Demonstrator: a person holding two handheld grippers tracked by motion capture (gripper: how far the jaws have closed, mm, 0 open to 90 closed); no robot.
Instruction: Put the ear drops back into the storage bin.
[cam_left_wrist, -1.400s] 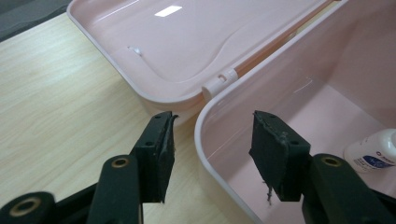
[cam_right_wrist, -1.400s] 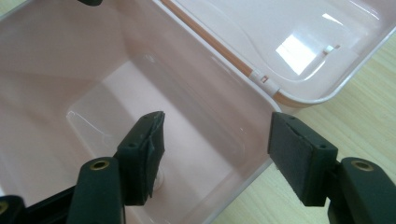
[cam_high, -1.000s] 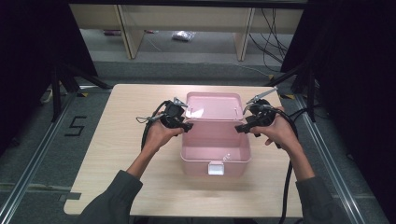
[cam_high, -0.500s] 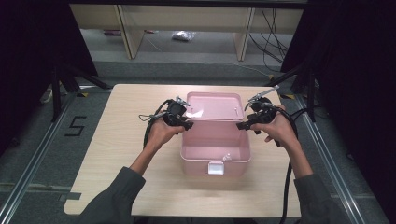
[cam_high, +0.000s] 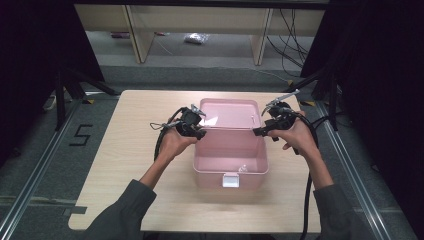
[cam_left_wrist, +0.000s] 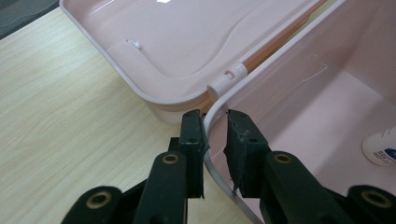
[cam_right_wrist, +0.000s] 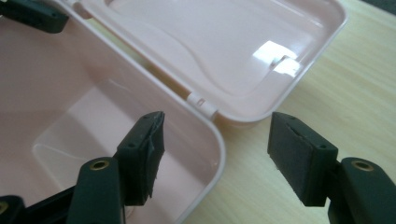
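A pink plastic box (cam_high: 215, 175) stands open on the table, its lid (cam_high: 230, 112) laid flat behind it. My left gripper (cam_high: 201, 133) is at the box's rear left corner. In the left gripper view its jaws (cam_left_wrist: 215, 135) have just been closing and straddle the rim (cam_left_wrist: 261, 63). The outer pad touches the rim and a narrow gap remains on the inner side. My right gripper (cam_high: 258, 131) is at the rear right corner, wide open (cam_right_wrist: 217, 140), one jaw inside the box and one over the table. A small white item (cam_left_wrist: 380, 147) lies in the box.
The light wooden table (cam_high: 125, 165) has bare surface to the left, right and front of the box. A white latch (cam_high: 230, 180) sits on the box's front wall. Shelving and cables stand beyond the table's far edge.
The left gripper's jaws have narrowed around the rim at the box's rear left corner. Both hands stay about where they were, and the box has not moved.
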